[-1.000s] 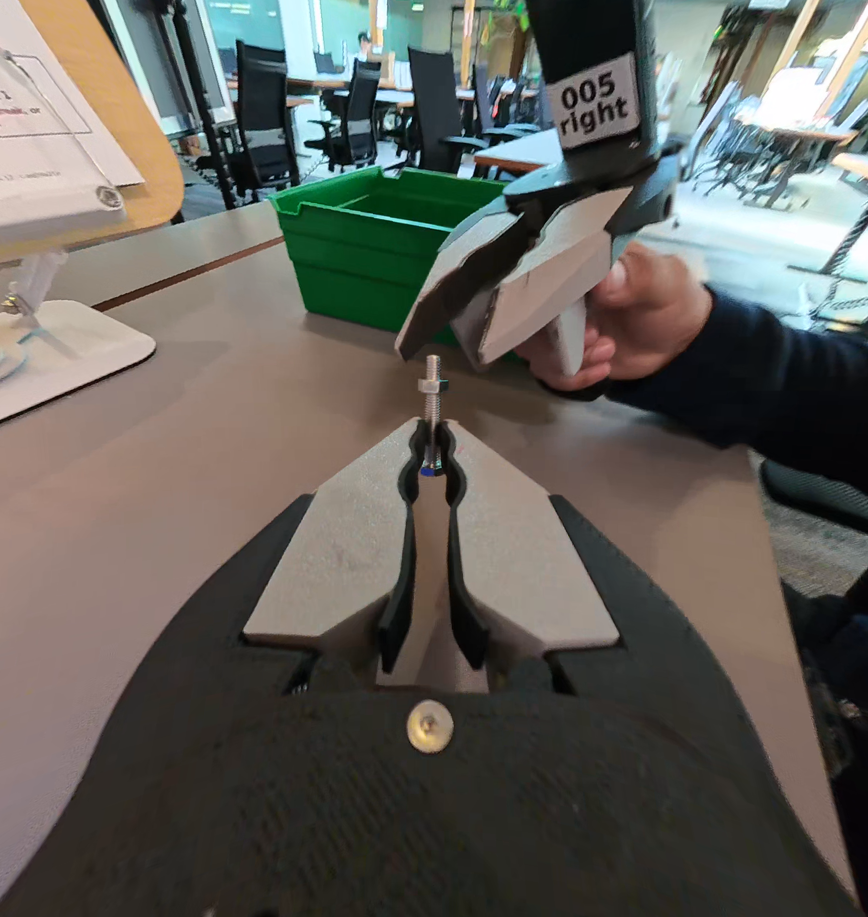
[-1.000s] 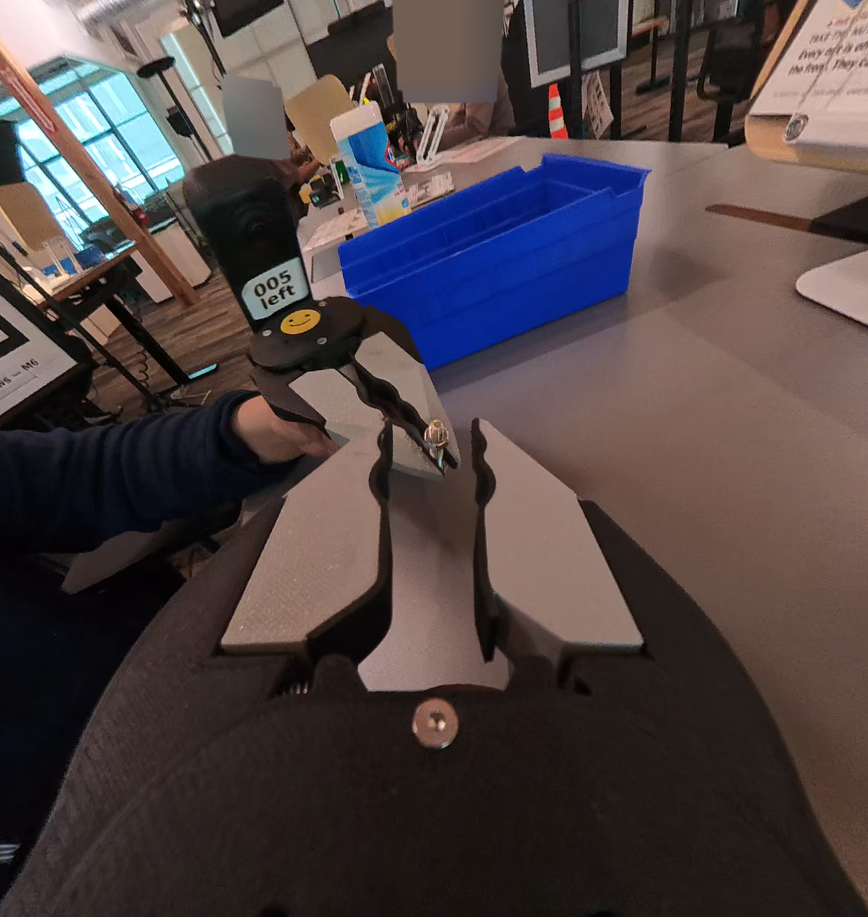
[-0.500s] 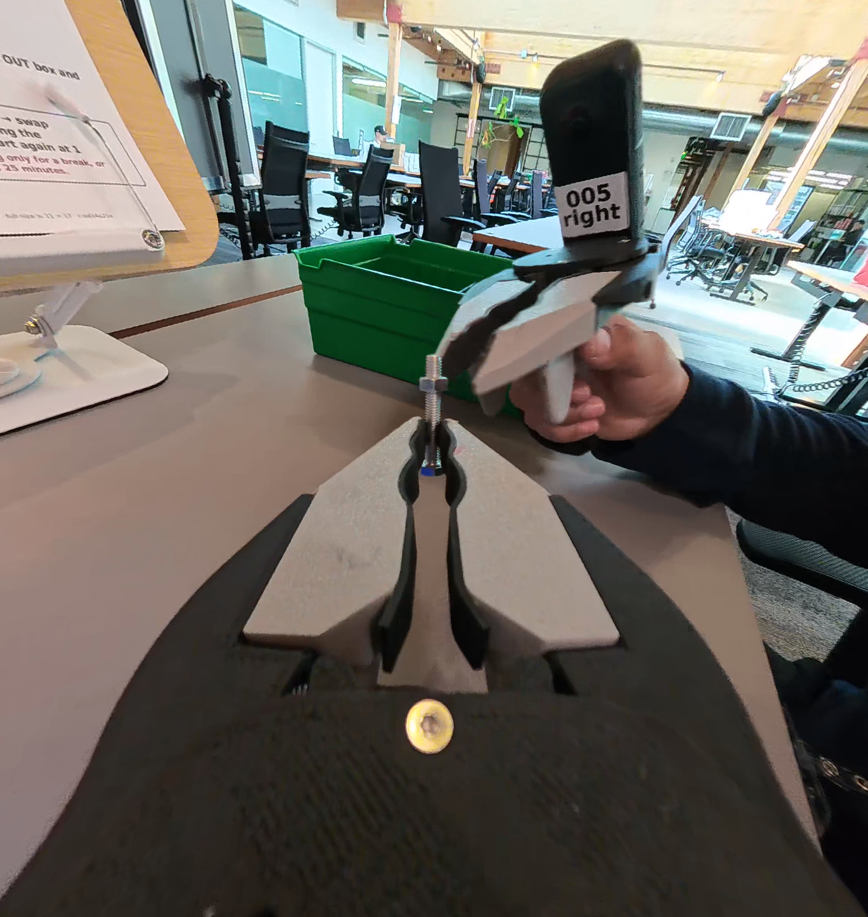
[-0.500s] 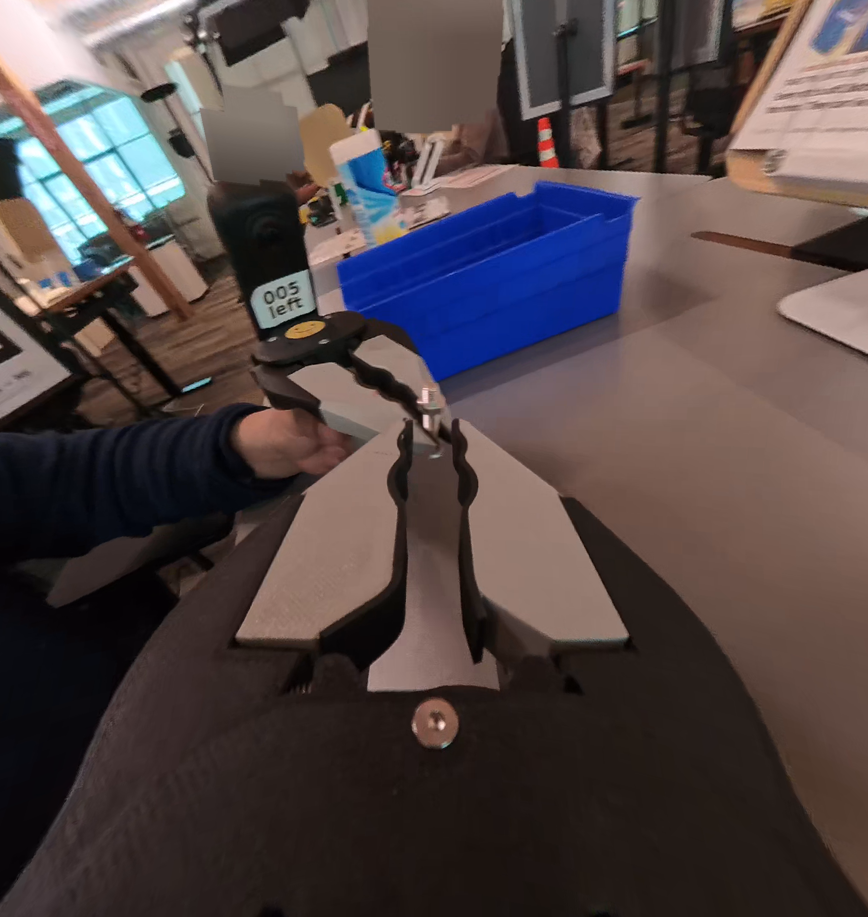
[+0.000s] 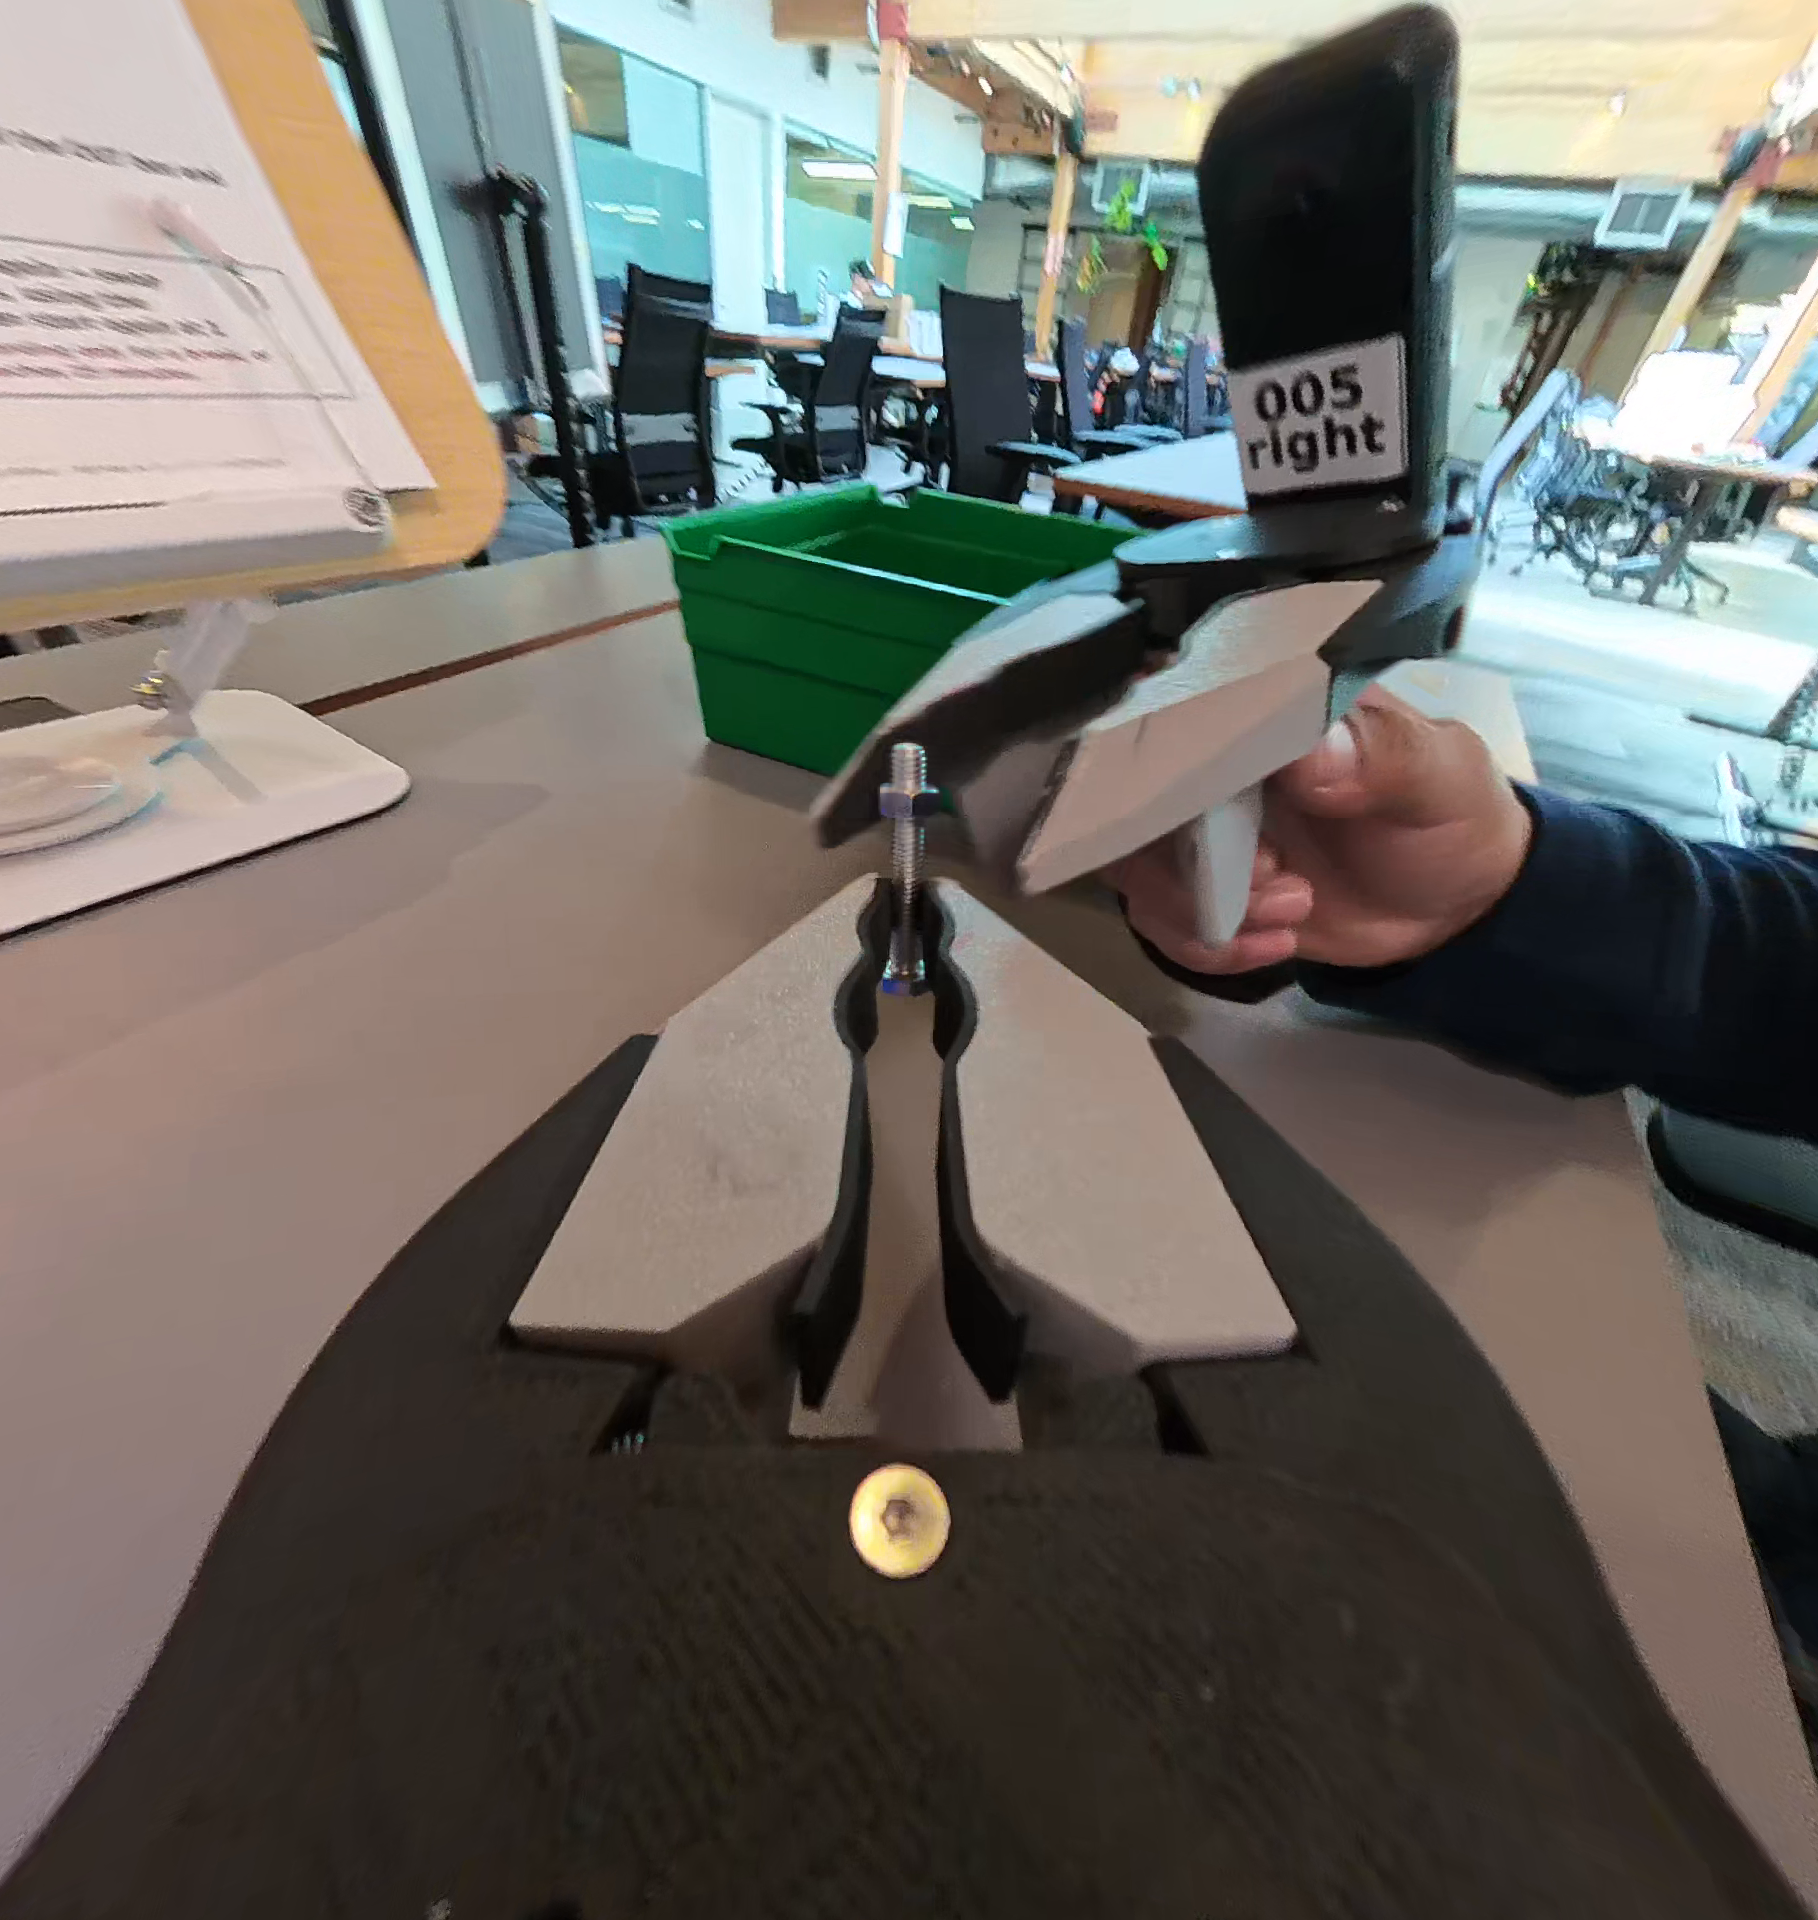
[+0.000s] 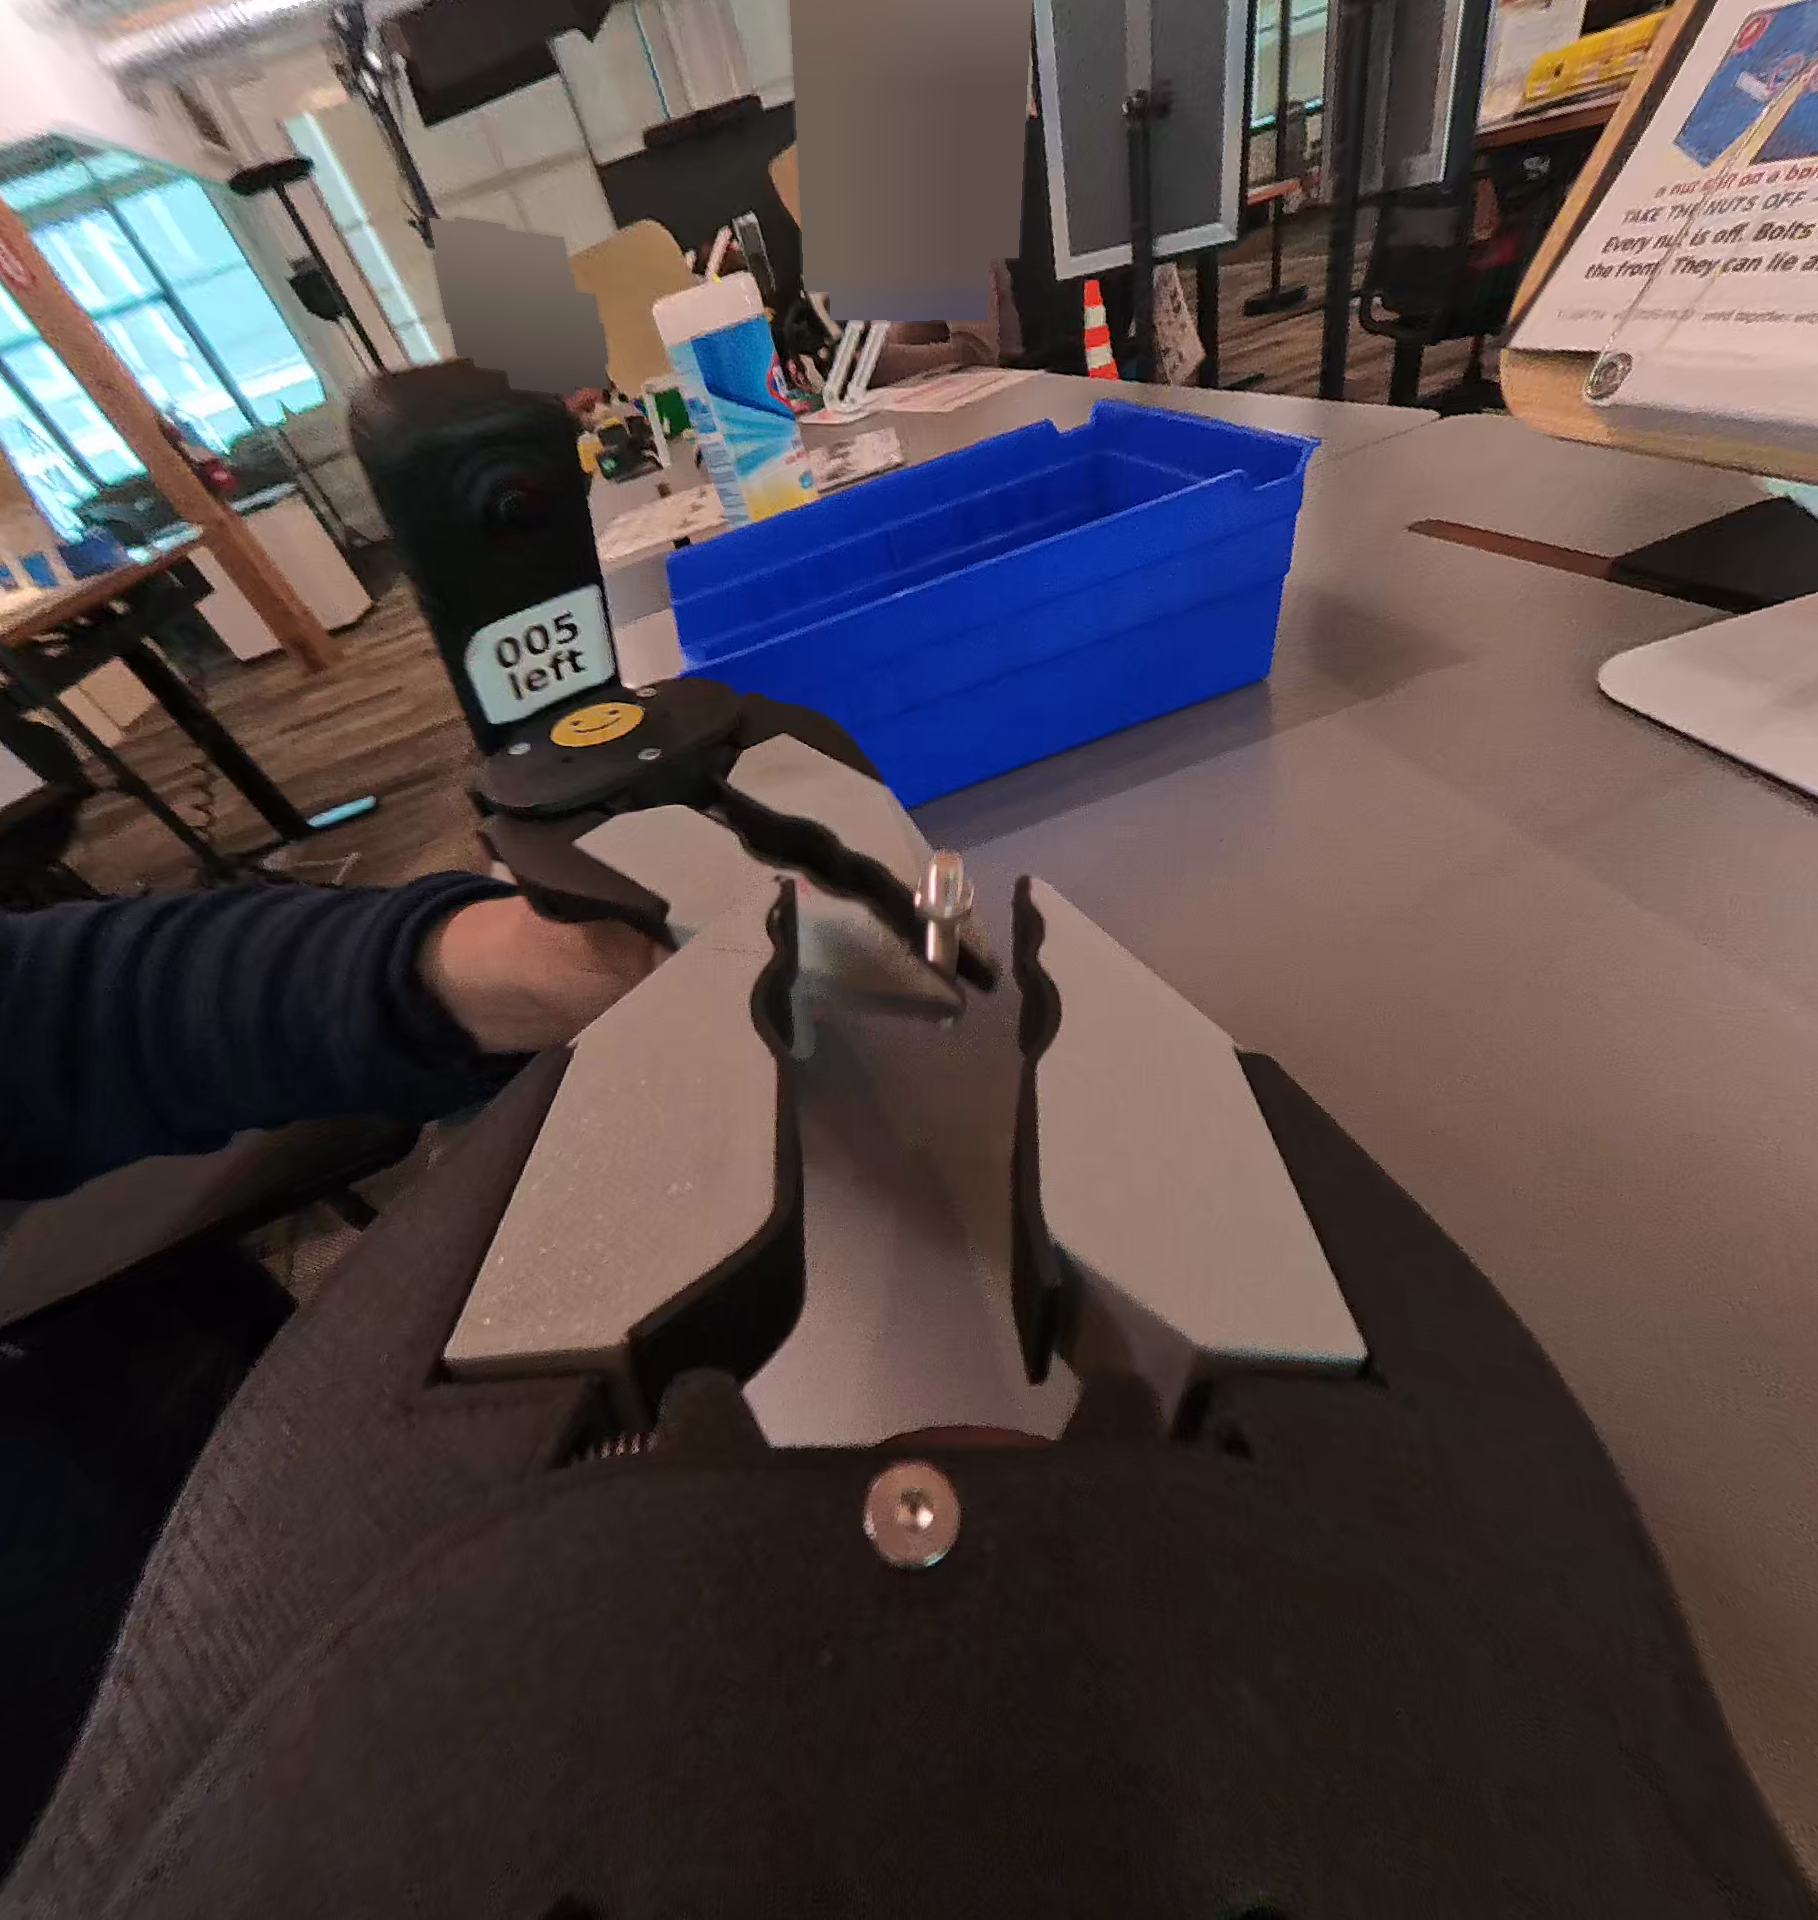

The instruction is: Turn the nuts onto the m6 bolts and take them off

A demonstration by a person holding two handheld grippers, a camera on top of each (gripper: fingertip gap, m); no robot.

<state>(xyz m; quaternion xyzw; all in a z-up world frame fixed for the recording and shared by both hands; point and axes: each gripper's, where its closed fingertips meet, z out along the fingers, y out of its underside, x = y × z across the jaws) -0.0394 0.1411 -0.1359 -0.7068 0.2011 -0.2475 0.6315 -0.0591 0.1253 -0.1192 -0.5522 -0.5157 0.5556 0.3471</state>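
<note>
My left gripper [image 5: 905,940] is shut on the lower part of a silver M6 bolt [image 5: 906,873] and holds it upright above the grey table [image 5: 261,1039]. A hex nut [image 5: 908,802] sits near the bolt's top. My right gripper [image 6: 905,914] is open, its fingers on either side of the bolt [image 6: 938,930] and nut [image 6: 946,900] without gripping. In the left wrist view the right gripper [image 5: 936,847] hangs over the nut from the right, jaws apart. In the right wrist view the left gripper [image 6: 972,987] comes in from the left.
A green bin [image 5: 832,644] stands behind the bolt in the left wrist view. A blue bin [image 6: 988,644] stands at the back in the right wrist view. A sign stand [image 5: 157,416] with a white base [image 5: 209,790] is at the left. Office chairs and desks lie beyond. The grippers are tip to tip, or close to it.
My right gripper closed around the nut half a second ago and has now opened again. The left gripper has kept hold of the bolt.
</note>
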